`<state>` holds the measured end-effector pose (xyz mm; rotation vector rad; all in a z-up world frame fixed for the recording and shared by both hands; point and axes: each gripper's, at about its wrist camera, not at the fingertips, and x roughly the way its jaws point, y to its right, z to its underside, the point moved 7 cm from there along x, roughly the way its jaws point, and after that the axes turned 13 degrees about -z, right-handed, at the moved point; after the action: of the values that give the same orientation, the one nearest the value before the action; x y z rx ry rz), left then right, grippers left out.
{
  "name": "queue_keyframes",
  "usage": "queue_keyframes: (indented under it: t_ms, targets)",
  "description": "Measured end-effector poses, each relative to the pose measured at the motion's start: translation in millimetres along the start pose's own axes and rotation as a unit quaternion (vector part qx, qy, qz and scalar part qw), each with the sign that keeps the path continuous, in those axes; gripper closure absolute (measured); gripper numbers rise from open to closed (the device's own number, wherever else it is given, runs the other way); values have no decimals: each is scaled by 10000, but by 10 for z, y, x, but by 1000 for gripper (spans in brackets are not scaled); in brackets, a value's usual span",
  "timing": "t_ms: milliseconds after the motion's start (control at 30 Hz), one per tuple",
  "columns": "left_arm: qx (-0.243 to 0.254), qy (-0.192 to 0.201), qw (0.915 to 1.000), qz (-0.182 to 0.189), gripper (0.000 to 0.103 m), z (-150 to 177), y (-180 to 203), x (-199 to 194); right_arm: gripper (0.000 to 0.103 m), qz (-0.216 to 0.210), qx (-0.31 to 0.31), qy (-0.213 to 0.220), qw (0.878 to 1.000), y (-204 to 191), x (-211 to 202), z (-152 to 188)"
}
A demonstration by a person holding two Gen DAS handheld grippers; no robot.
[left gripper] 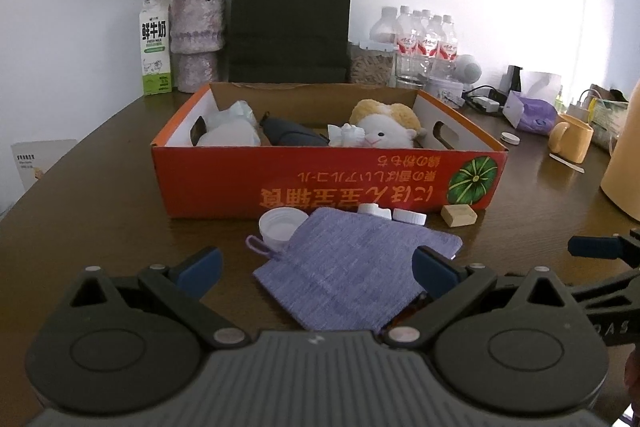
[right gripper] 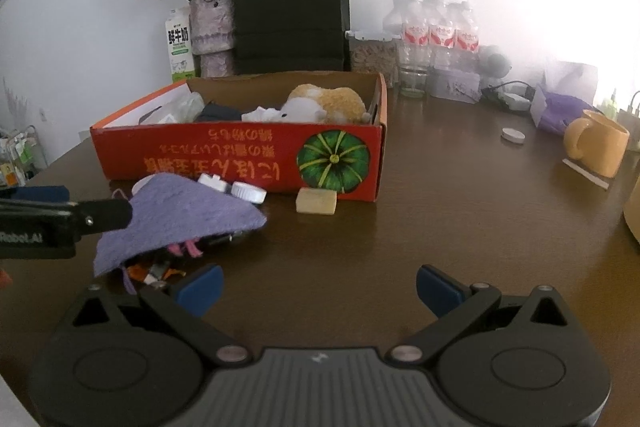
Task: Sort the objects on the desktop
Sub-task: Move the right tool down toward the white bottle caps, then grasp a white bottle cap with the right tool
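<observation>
A purple woven cloth (left gripper: 352, 267) lies on the brown table in front of an orange cardboard box (left gripper: 320, 179). My left gripper (left gripper: 316, 269) is open, and the cloth's near part sits between its blue pads without being gripped. In the right wrist view the cloth (right gripper: 180, 215) is draped over small colourful items (right gripper: 160, 269), with the left gripper's finger (right gripper: 100, 215) at its left side. My right gripper (right gripper: 318, 287) is open over bare table, right of the cloth. White caps (left gripper: 276, 227) (left gripper: 408, 215) and a tan block (left gripper: 459, 215) lie against the box front.
The box holds a plush toy (left gripper: 384, 125), a dark pouch (left gripper: 292, 135) and white items. Behind stand a black paper bag (left gripper: 290, 15), a flower vase (left gripper: 198, 35), a milk carton (left gripper: 154, 51) and water bottles (left gripper: 424, 39). A yellow mug (right gripper: 600, 143) stands far right, with a white cap (right gripper: 513, 135) left of it.
</observation>
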<state>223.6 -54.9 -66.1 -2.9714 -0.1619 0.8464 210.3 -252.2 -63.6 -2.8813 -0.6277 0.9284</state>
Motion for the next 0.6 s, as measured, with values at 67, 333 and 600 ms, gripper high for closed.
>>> queue_keyframes:
  t_ms: [67, 333, 600]
  targets:
    - [-9, -12, 10000, -55, 0, -15, -23, 8, 0, -81, 0, 39, 10000, -4, 23, -76]
    - [-58, -138, 9995, -292, 0, -170, -295, 75, 12, -568, -192, 42, 9982, -277, 280, -418]
    - [50, -111, 9997, -220, 0, -343, -461, 174, 48, -1034, 84, -266, 9942, -476, 670, -599]
